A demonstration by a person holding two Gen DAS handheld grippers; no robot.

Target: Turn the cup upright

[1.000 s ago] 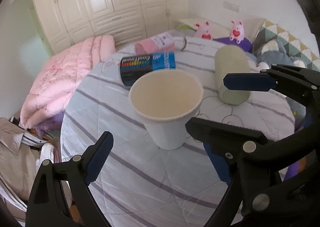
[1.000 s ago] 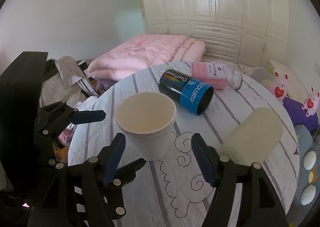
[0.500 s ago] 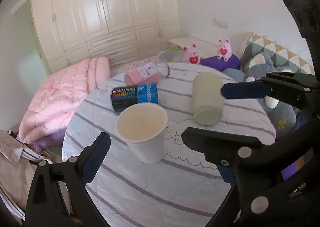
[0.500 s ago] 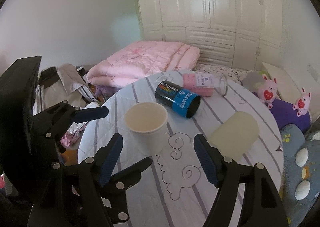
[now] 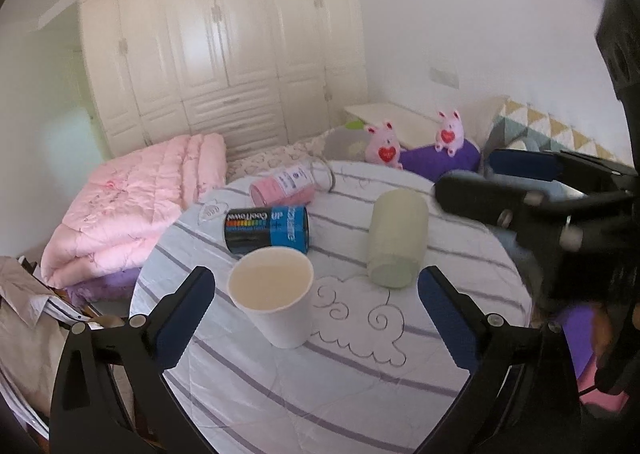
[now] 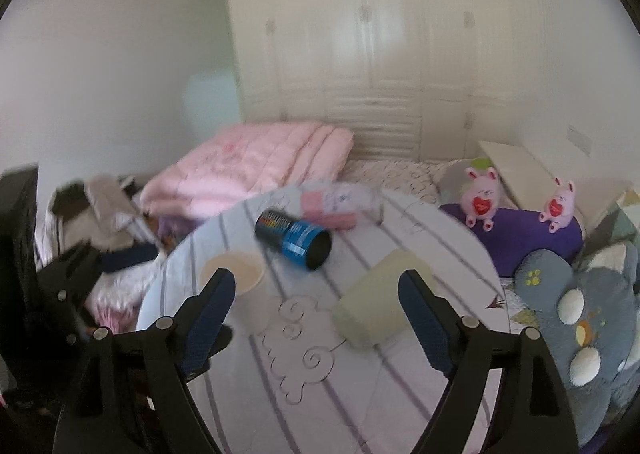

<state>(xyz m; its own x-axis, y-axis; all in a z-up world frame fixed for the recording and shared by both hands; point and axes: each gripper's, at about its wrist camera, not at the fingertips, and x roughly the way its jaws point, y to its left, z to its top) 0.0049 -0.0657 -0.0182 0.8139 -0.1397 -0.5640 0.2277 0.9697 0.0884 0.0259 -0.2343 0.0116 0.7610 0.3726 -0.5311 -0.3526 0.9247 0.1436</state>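
Observation:
A white paper cup stands upright, mouth up, on the round striped table; it also shows in the right wrist view. My left gripper is open and empty, pulled back from the cup. My right gripper is open and empty, above the table's near side. A pale green cup lies on its side to the right of the paper cup, and shows in the right wrist view. A blue and black can lies on its side behind the paper cup.
A clear jar with pink contents lies at the table's far edge. A pink quilt is piled behind left. Pink plush toys and cushions sit to the right. Clothes are heaped at the left.
Both grippers have drawn back and up from the upright paper cup, so the table looks smaller. The right gripper has swung right toward the pale green cup.

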